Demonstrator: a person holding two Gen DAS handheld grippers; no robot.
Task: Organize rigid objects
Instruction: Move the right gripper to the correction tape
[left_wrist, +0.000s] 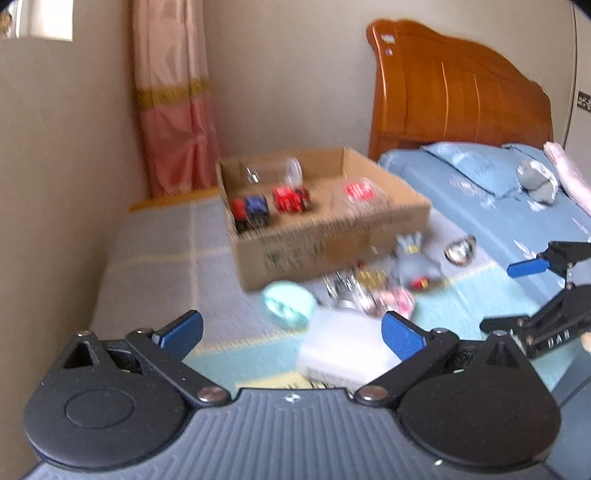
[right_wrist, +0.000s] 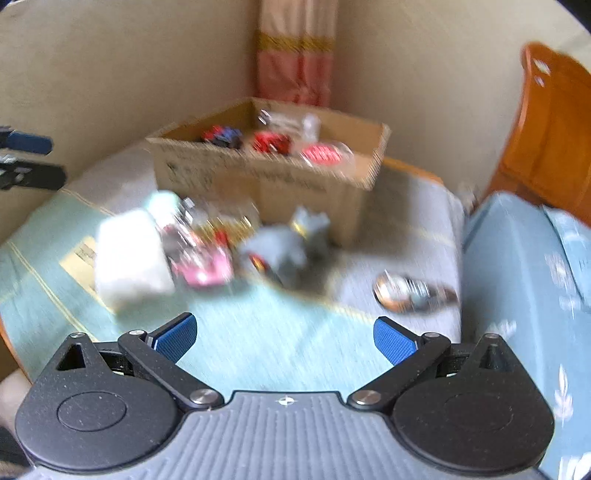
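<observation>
Both tongs stood wide apart and empty: the left tongs (left_wrist: 291, 332) hung over the near edge of the bed (right_wrist: 280, 339), the right tongs (right_wrist: 284, 332) over bare blanket nearer its right side. The box (left_wrist: 332, 243) sat toward the bed's far corner by the wall, with red and blue toy cars (left_wrist: 251, 210) already in it. Loose things still lay in a heap just in front of the box: a white block (right_wrist: 129, 254), a mint lid (left_wrist: 288, 302), a pink piece (right_wrist: 207, 266), a grey toy (right_wrist: 288, 243), and a round metal piece (right_wrist: 402, 291) apart toward the right. The step looked like an approach for another pick. Next would come choosing one item, lowering the tongs around it and closing, most likely on the white block for the left or the metal piece for the right. Blur hid finer detail.
</observation>
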